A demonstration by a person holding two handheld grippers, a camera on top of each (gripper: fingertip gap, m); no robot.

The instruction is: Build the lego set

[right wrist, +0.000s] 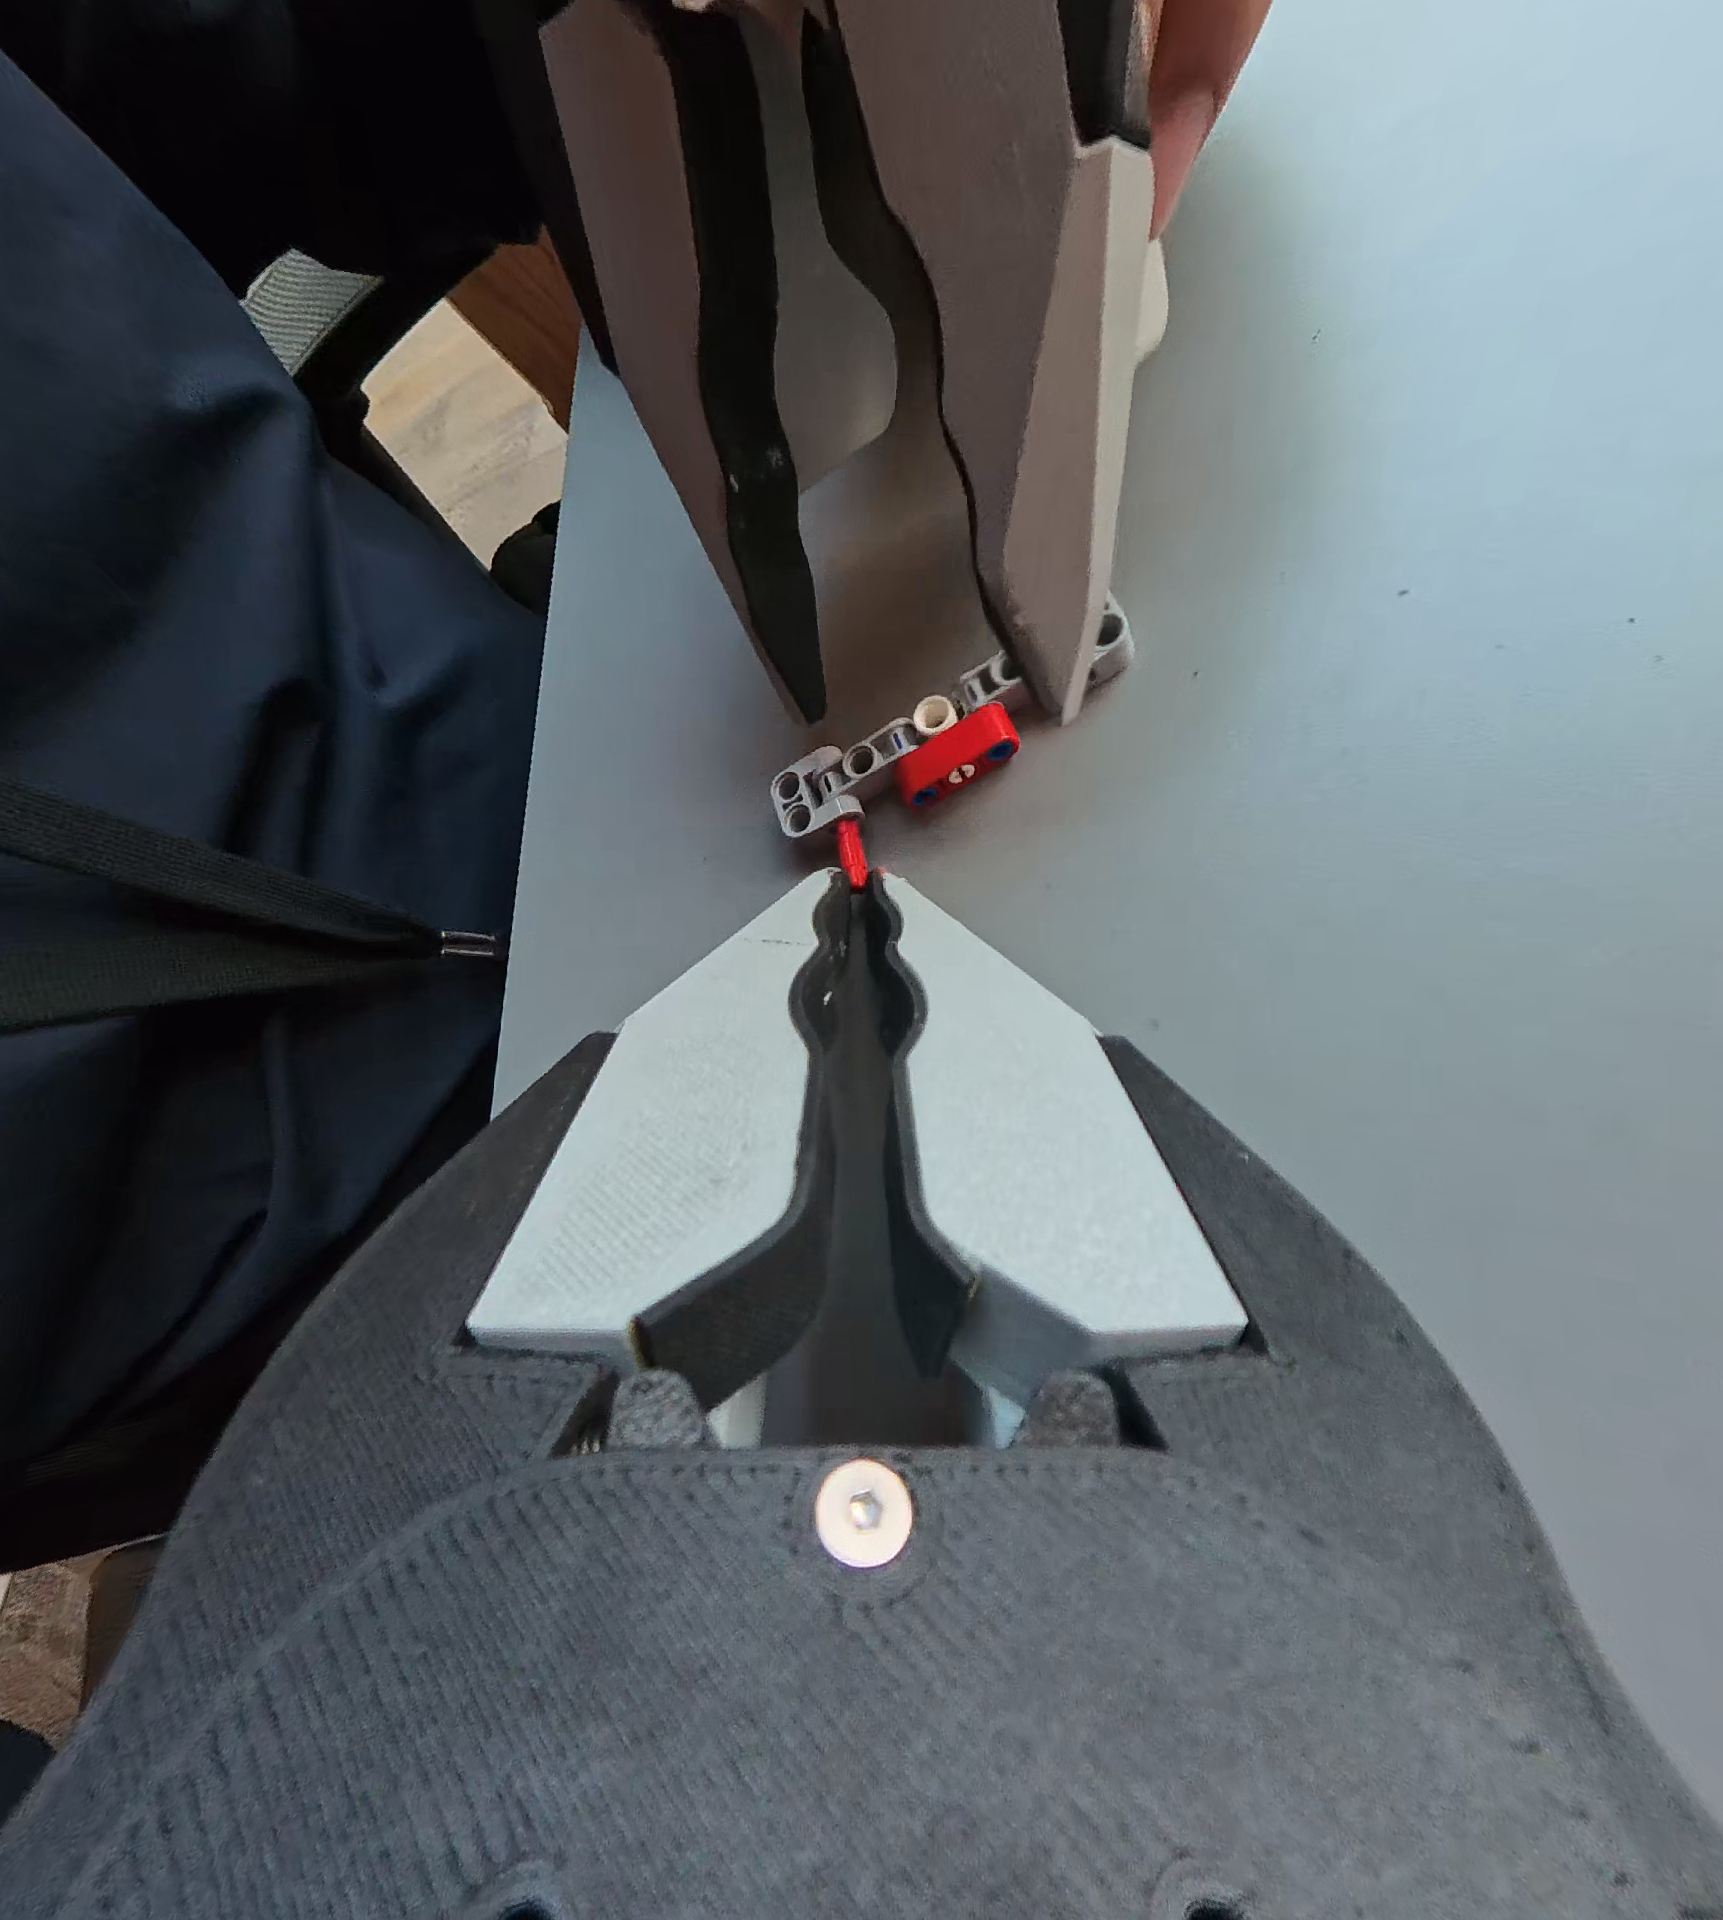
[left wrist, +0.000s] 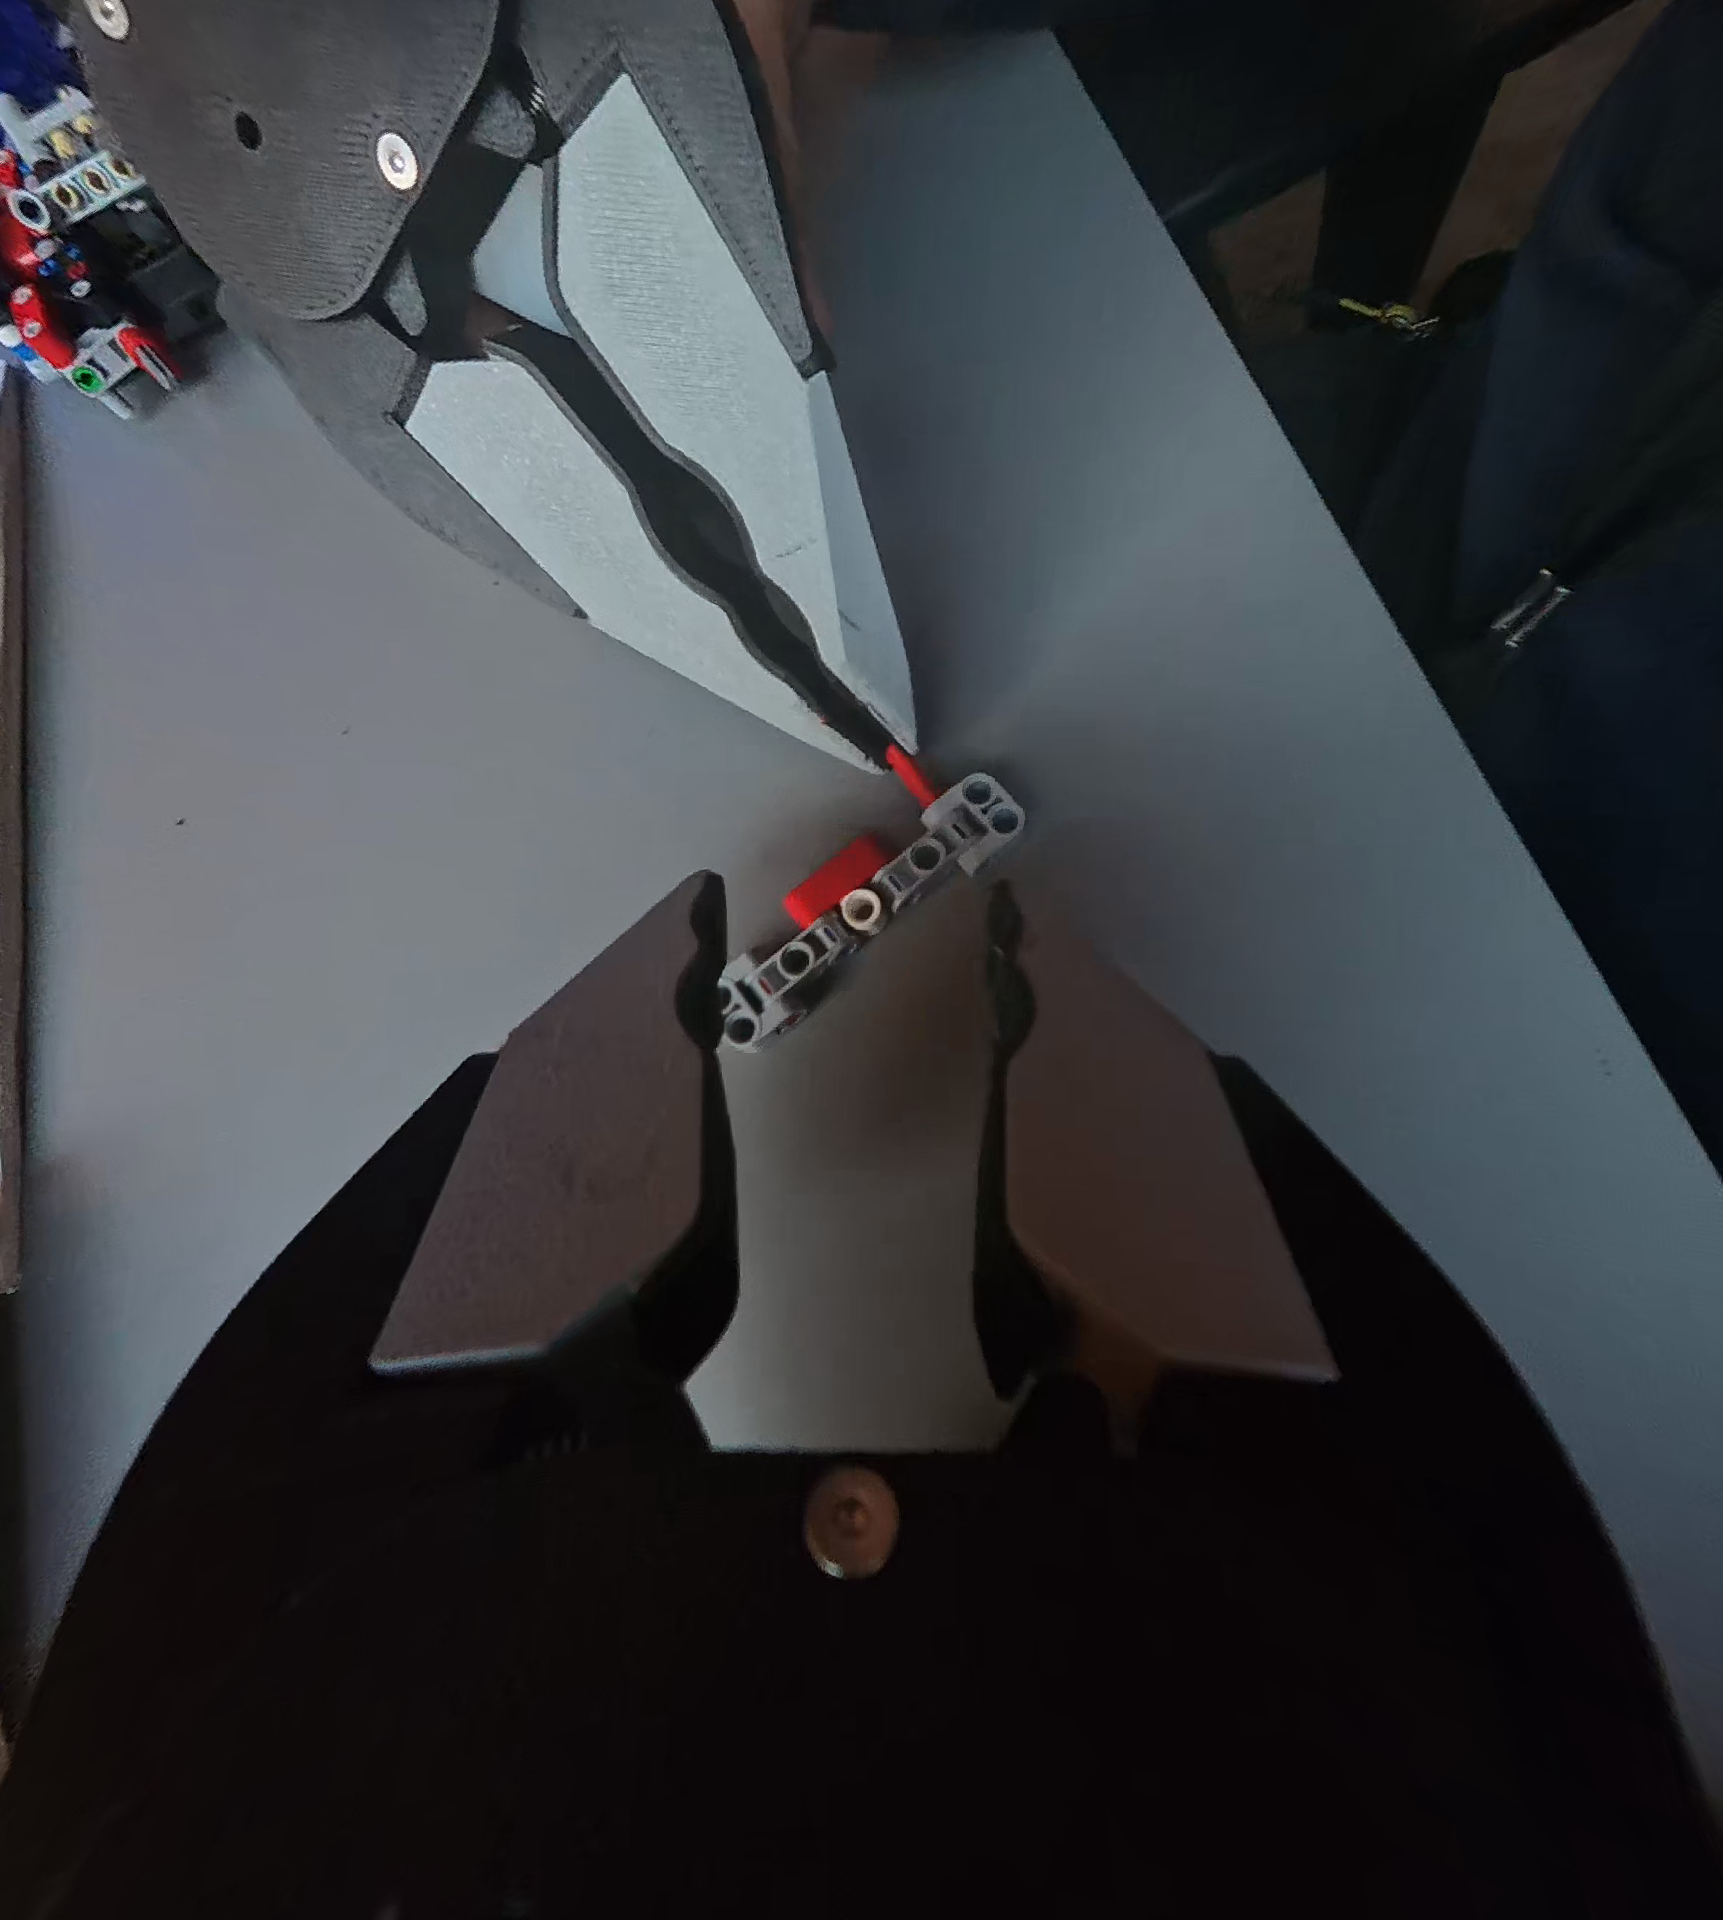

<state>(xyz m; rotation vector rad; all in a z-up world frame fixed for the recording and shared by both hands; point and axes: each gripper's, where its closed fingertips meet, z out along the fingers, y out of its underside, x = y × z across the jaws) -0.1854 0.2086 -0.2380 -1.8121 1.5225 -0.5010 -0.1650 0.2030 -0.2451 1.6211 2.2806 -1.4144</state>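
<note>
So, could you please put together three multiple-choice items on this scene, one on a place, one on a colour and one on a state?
1. Where does the grey beam assembly lie?
A. on the grey table near its edge
B. on the stack of paper
C. on the floor

2. What colour is the pin at the right gripper's tips?
A. blue
B. red
C. tan

3. How do the left gripper's fingers stand?
A. clamped together
B. hidden
C. spread apart

Key: 1 A, the assembly rests on the tabletop close to the edge; 2 B, the pin in the shut tips is red; 3 C, a wide gap of table shows between the fingers.
</note>
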